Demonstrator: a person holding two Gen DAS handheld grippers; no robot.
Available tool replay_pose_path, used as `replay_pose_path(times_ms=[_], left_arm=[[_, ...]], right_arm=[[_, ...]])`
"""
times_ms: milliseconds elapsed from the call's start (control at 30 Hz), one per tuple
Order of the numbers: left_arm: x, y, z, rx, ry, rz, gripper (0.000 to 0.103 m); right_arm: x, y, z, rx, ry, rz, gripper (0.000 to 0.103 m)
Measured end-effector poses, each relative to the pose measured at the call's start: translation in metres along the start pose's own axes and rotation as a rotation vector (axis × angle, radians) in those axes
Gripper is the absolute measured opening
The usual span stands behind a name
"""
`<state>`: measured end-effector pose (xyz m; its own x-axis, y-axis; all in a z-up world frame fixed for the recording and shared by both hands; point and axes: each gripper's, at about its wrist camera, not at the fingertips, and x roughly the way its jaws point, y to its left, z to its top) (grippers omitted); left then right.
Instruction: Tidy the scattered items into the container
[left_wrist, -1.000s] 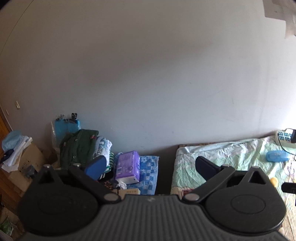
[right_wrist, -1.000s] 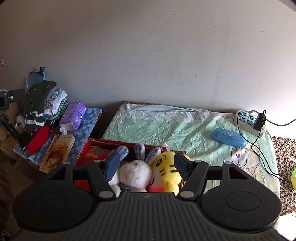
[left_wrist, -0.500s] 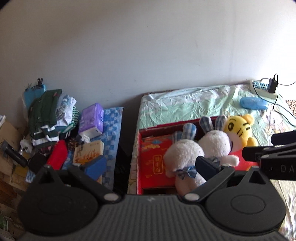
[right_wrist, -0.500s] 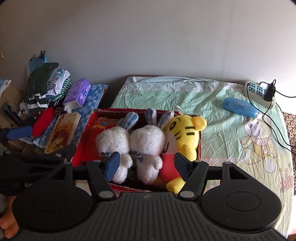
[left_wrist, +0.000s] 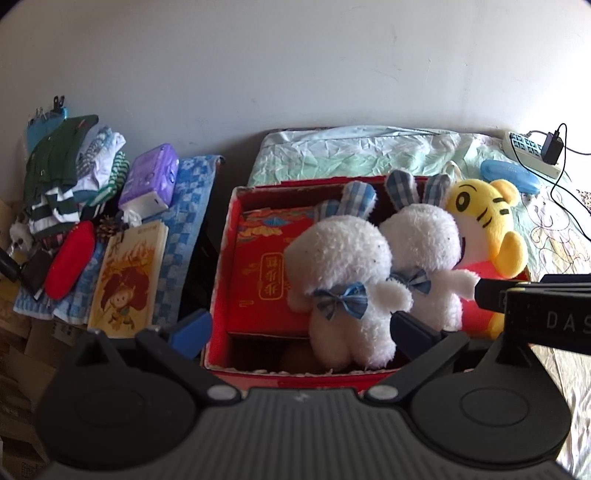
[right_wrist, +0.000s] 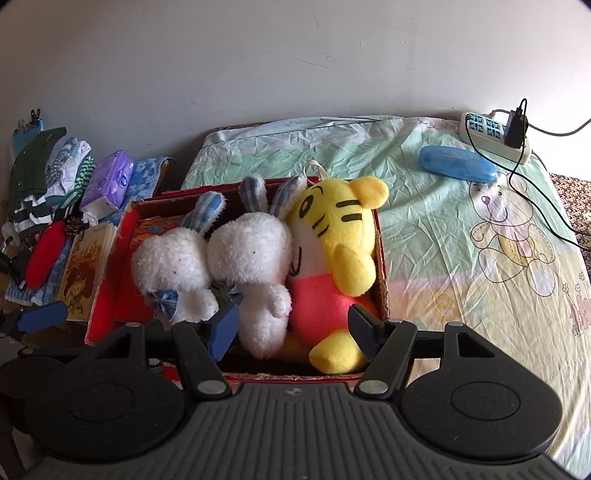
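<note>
Three plush toys sit upright in the red cardboard box (right_wrist: 382, 273) on the bed sheet (right_wrist: 443, 221): two white rabbits, left one (right_wrist: 170, 269) and right one (right_wrist: 255, 258) touching, and a yellow tiger (right_wrist: 332, 236) pressed against the box's right wall. A flat red packet (left_wrist: 266, 273) stands inside at the left. Something brown at the box's near bottom (left_wrist: 295, 360) is too shadowed to identify.

Left gripper (left_wrist: 301, 332): fingers spread wide, grasping nothing, above the box's near-left corner. Right gripper (right_wrist: 293, 332): fingers apart, empty, framing the right rabbit's and tiger's legs; contact unclear.

Outside the box: blue case (right_wrist: 458, 168) beside a power strip (right_wrist: 491, 134). Left of the bed: picture book (left_wrist: 127, 280), purple tissue pack (left_wrist: 149, 181), folded clothes (left_wrist: 62, 177). Tiger's lower body hidden in the left view by the right gripper's arm.
</note>
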<state>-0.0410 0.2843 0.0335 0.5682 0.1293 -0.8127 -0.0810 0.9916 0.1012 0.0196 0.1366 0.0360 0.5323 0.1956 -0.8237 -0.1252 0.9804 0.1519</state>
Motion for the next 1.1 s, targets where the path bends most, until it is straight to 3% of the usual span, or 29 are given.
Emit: replay_pose_path(times_ms=[167, 300, 533, 967, 1100], left_arm=[[0.010, 0.002, 0.005, 0.003, 0.005, 0.008, 0.102], [0.020, 0.007, 0.005, -0.008, 0.028, -0.001, 0.102], [0.029, 0.015, 0.007, -0.025, 0.049, -0.037, 0.102], [0.036, 0.029, 0.006, -0.078, 0.067, -0.087, 0.102], [0.035, 0.029, 0.005, -0.074, 0.058, -0.064, 0.102]], right_arm=[[0.008, 0.002, 0.001, 0.043, -0.011, -0.031, 0.074], [0.011, 0.006, 0.004, 0.049, -0.018, -0.055, 0.084], [0.017, 0.004, 0.003, 0.030, -0.033, -0.147, 0.084], [0.026, 0.009, 0.000, 0.050, 0.008, -0.135, 0.084], [0.024, 0.012, 0.000, 0.040, -0.003, -0.136, 0.083]])
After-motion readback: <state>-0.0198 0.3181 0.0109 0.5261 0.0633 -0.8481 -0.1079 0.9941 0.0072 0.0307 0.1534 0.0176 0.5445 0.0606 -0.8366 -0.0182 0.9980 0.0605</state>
